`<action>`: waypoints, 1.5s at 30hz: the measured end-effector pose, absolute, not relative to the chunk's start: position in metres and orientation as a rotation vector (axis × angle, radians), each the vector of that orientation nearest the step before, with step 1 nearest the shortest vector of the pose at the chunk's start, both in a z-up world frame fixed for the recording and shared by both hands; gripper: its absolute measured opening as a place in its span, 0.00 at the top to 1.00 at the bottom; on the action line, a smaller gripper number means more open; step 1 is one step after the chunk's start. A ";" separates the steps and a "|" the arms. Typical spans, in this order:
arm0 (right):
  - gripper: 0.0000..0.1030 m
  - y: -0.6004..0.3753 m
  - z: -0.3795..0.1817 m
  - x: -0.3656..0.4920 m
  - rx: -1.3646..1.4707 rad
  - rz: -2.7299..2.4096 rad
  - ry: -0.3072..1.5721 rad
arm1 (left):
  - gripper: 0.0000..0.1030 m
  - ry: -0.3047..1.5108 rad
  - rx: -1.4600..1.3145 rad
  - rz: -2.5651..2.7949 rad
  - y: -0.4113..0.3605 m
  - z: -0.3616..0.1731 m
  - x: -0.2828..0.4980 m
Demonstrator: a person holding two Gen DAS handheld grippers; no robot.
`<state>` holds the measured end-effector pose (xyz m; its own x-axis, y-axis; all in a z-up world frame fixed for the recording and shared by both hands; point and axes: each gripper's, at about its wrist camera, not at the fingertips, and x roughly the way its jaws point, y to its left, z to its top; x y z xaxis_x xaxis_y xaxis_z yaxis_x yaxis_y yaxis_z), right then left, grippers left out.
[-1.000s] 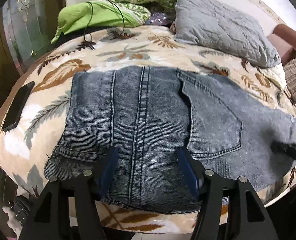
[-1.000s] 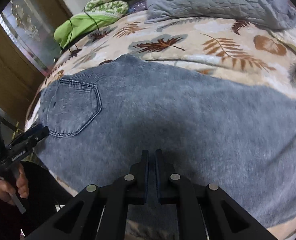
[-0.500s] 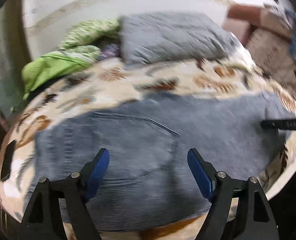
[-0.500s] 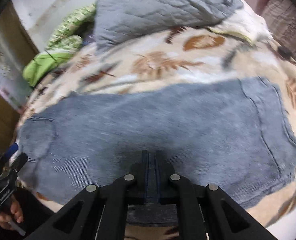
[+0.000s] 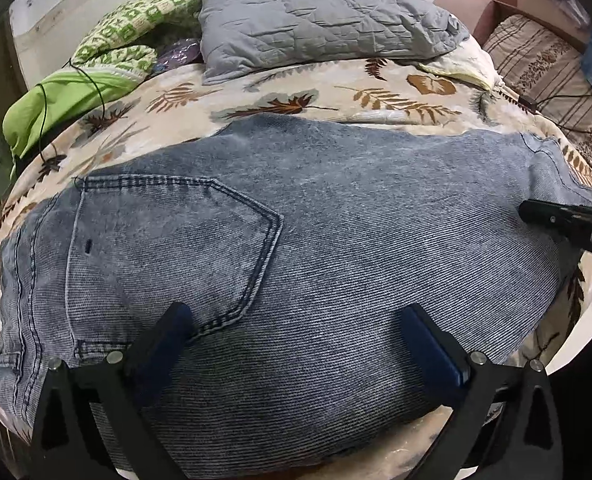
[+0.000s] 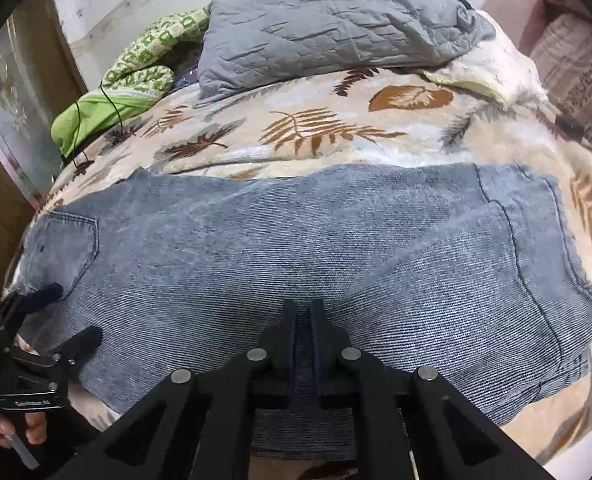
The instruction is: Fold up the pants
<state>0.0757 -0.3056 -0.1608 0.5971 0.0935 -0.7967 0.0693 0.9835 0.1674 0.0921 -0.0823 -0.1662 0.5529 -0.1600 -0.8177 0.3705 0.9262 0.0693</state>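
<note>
Soft even light, fisheye-warped edges

Pants (image 5: 336,248) lie flat across leaf-print blanket (image 5: 376,96), waist end at left and leg hems at right; pillow (image 5: 316,16) sits behind them, crumpled cloth (image 5: 67,96) heaped at pillow's left.

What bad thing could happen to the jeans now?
1. The right gripper is pinching the jeans at the near edge; pulling may drag them crooked.
2. The left gripper has just opened wide and holds nothing, so that end lies loose.
3. The jeans reach the bed's edge and might slide off.
</note>
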 end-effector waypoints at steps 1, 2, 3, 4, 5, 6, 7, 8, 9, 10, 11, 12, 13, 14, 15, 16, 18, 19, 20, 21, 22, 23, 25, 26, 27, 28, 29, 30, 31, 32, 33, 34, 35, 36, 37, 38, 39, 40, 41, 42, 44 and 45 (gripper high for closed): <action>0.91 -0.302 -0.161 0.075 0.171 0.001 0.931 | 0.00 0.942 0.245 -0.318 -0.082 -0.166 0.092; 0.91 -0.302 -0.160 0.076 0.169 -0.007 0.933 | 0.00 0.945 0.245 -0.319 -0.081 -0.167 0.091; 0.90 -0.303 -0.160 0.077 0.174 -0.012 0.937 | 0.00 0.952 0.249 -0.319 -0.082 -0.167 0.094; 0.90 -0.303 -0.160 0.078 0.190 -0.021 0.947 | 0.00 0.960 0.256 -0.318 -0.083 -0.167 0.094; 0.90 -0.305 -0.159 0.079 0.207 -0.028 0.959 | 0.00 0.966 0.260 -0.318 -0.083 -0.167 0.094; 0.90 -0.306 -0.159 0.081 0.215 -0.030 0.966 | 0.00 0.966 0.263 -0.320 -0.083 -0.167 0.095; 0.90 -0.307 -0.159 0.082 0.226 -0.032 0.975 | 0.00 0.964 0.263 -0.322 -0.083 -0.167 0.094; 0.90 -0.309 -0.159 0.082 0.238 -0.031 0.981 | 0.00 0.957 0.261 -0.324 -0.082 -0.168 0.094; 0.90 -0.310 -0.159 0.082 0.248 -0.027 0.981 | 0.00 0.946 0.262 -0.324 -0.082 -0.168 0.093; 0.90 -0.311 -0.160 0.081 0.253 -0.023 0.978 | 0.00 0.928 0.261 -0.322 -0.082 -0.169 0.091; 0.90 -0.311 -0.160 0.080 0.255 -0.018 0.974 | 0.00 0.913 0.259 -0.320 -0.082 -0.169 0.089; 0.89 -0.311 -0.160 0.078 0.258 -0.009 0.965 | 0.00 0.893 0.258 -0.319 -0.082 -0.170 0.086; 0.89 -0.311 -0.161 0.077 0.260 -0.006 0.960 | 0.00 0.873 0.256 -0.320 -0.081 -0.171 0.083; 0.89 -0.311 -0.161 0.076 0.257 -0.001 0.955 | 0.00 0.864 0.255 -0.321 -0.080 -0.171 0.082; 0.89 -0.311 -0.161 0.075 0.246 0.007 0.948 | 0.00 0.859 0.254 -0.323 -0.080 -0.171 0.082; 0.89 -0.310 -0.162 0.074 0.231 0.019 0.939 | 0.00 0.860 0.252 -0.323 -0.080 -0.171 0.083; 0.89 -0.310 -0.162 0.073 0.230 0.025 0.932 | 0.00 0.861 0.247 -0.324 -0.080 -0.170 0.084; 0.89 -0.310 -0.162 0.073 0.234 0.024 0.933 | 0.00 0.859 0.245 -0.320 -0.080 -0.170 0.084; 0.89 -0.310 -0.162 0.073 0.237 0.024 0.935 | 0.00 0.856 0.243 -0.317 -0.080 -0.170 0.084; 0.89 -0.311 -0.162 0.074 0.240 0.024 0.935 | 0.00 0.851 0.241 -0.314 -0.081 -0.170 0.084; 0.89 -0.310 -0.162 0.074 0.236 0.027 0.937 | 0.00 0.849 0.241 -0.310 -0.081 -0.170 0.084; 0.89 -0.310 -0.161 0.075 0.230 0.029 0.941 | 0.00 0.849 0.242 -0.304 -0.082 -0.169 0.084; 0.88 -0.312 -0.159 0.077 0.232 0.045 0.961 | 0.00 0.860 0.249 -0.294 -0.084 -0.166 0.085; 0.88 -0.315 -0.157 0.078 0.244 0.054 0.964 | 0.00 0.865 0.256 -0.290 -0.087 -0.163 0.085; 0.88 -0.317 -0.156 0.077 0.257 0.058 0.957 | 0.00 0.850 0.260 -0.296 -0.090 -0.157 0.084; 0.88 -0.322 -0.151 0.073 0.270 0.043 0.930 | 0.00 0.824 0.263 -0.300 -0.094 -0.152 0.081; 0.88 -0.327 -0.145 0.069 0.266 0.009 0.898 | 0.00 0.786 0.271 -0.306 -0.099 -0.144 0.079; 0.88 -0.332 -0.139 0.066 0.269 -0.016 0.868 | 0.00 0.755 0.280 -0.317 -0.105 -0.136 0.077; 0.88 -0.337 -0.135 0.064 0.280 -0.032 0.846 | 0.00 0.738 0.286 -0.334 -0.113 -0.130 0.078; 0.88 -0.345 -0.130 0.061 0.294 -0.061 0.822 | 0.00 0.743 0.285 -0.351 -0.120 -0.127 0.081; 0.88 -0.351 -0.129 0.060 0.295 -0.096 0.817 | 0.00 0.758 0.281 -0.370 -0.127 -0.126 0.084; 0.88 -0.355 -0.129 0.059 0.287 -0.129 0.821 | 0.00 0.778 0.278 -0.385 -0.134 -0.127 0.088; 0.88 -0.360 -0.131 0.058 0.280 -0.167 0.832 | 0.00 0.815 0.282 -0.398 -0.145 -0.132 0.093; 0.88 -0.367 -0.134 0.058 0.289 -0.190 0.846 | 0.00 0.841 0.291 -0.400 -0.151 -0.137 0.096; 0.88 -0.372 -0.137 0.058 0.304 -0.202 0.857 | 0.00 0.880 0.304 -0.400 -0.160 -0.146 0.101; 0.88 -0.379 -0.141 0.056 0.327 -0.216 0.871 | 0.00 0.909 0.310 -0.400 -0.164 -0.154 0.103; 0.88 -0.385 -0.144 0.056 0.337 -0.227 0.880 | 0.00 0.951 0.316 -0.397 -0.168 -0.165 0.105; 0.88 -0.392 -0.149 0.055 0.344 -0.249 0.900 | 0.00 0.958 0.299 -0.392 -0.168 -0.171 0.106; 0.88 -0.398 -0.156 0.054 0.348 -0.258 0.932 | 0.00 0.932 0.255 -0.394 -0.164 -0.171 0.105; 0.88 -0.406 -0.161 0.054 0.361 -0.235 0.944 | 0.00 0.937 0.255 -0.392 -0.163 -0.171 0.105; 0.88 -0.409 -0.160 0.050 0.365 -0.215 0.924 | 0.00 0.947 0.277 -0.395 -0.164 -0.171 0.106; 0.88 -0.409 -0.160 0.050 0.356 -0.207 0.926 | 0.00 0.967 0.276 -0.396 -0.164 -0.170 0.108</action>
